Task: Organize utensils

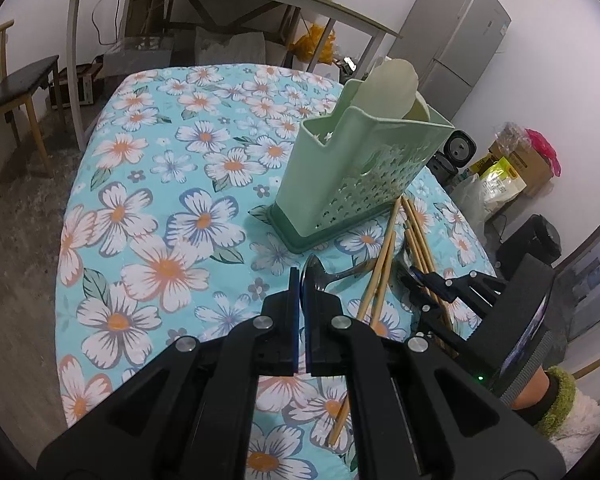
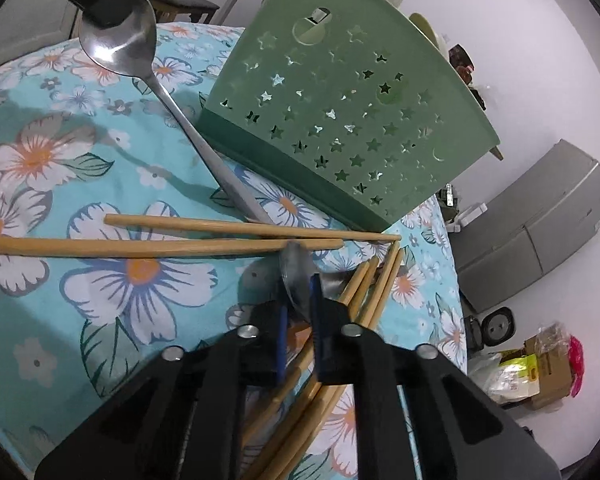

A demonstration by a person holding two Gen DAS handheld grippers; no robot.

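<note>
One white scoop is in the green holder (centre right); loose chopsticks remain. Left gripper clenches a spoon by its bowl, upper left; right gripper pinches a second spoon at lower centre. Open cloth stretches leftward, table edge close right.

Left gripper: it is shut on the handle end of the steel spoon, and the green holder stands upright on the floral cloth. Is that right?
Not quite. The left gripper is shut on the bowl of the steel spoon, not its handle end; the right wrist view shows this plainly. The green holder does stand upright on the floral cloth.
</note>
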